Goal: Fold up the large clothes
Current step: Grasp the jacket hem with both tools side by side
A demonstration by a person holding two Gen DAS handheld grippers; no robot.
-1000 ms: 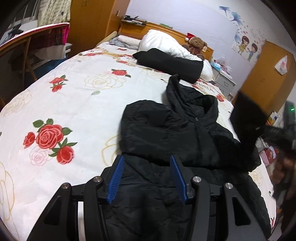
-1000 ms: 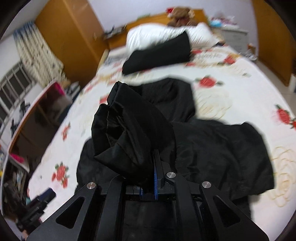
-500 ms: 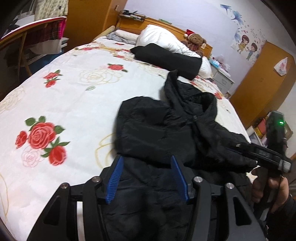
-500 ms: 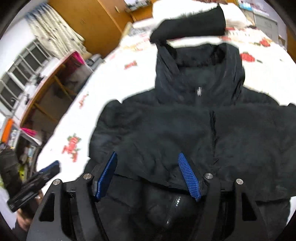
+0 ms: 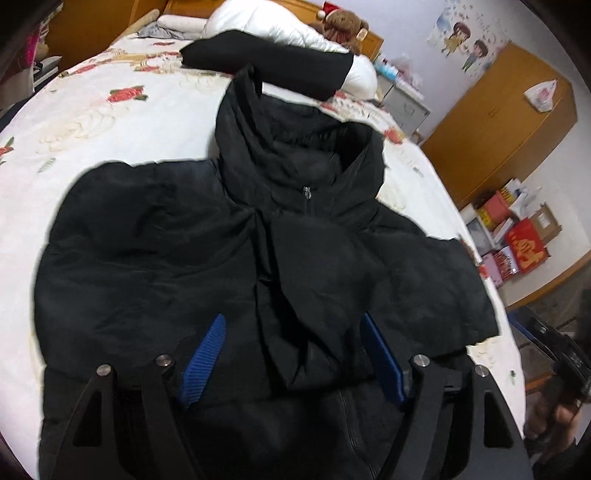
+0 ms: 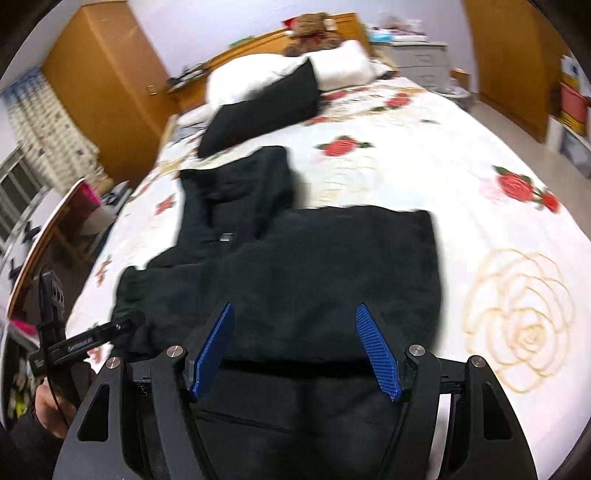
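A black jacket lies spread on the bed, front up, hood pointing toward the headboard, with both sleeves folded in across its chest. The left hand-held gripper hovers over the jacket's lower half with its blue pads spread wide, holding nothing. The right hand-held gripper is likewise open and empty above the hem side, its pads framing the folded sleeve. Beyond the hood, a black cushion lies across the bed against a white pillow, just short of touching the hood tip. A teddy bear in a red hat sits behind the pillow at the headboard. The bedsheet is white with red roses. To one side stand a wooden wardrobe and stacked boxes on the floor; on the other, a second wardrobe and a curtained window.
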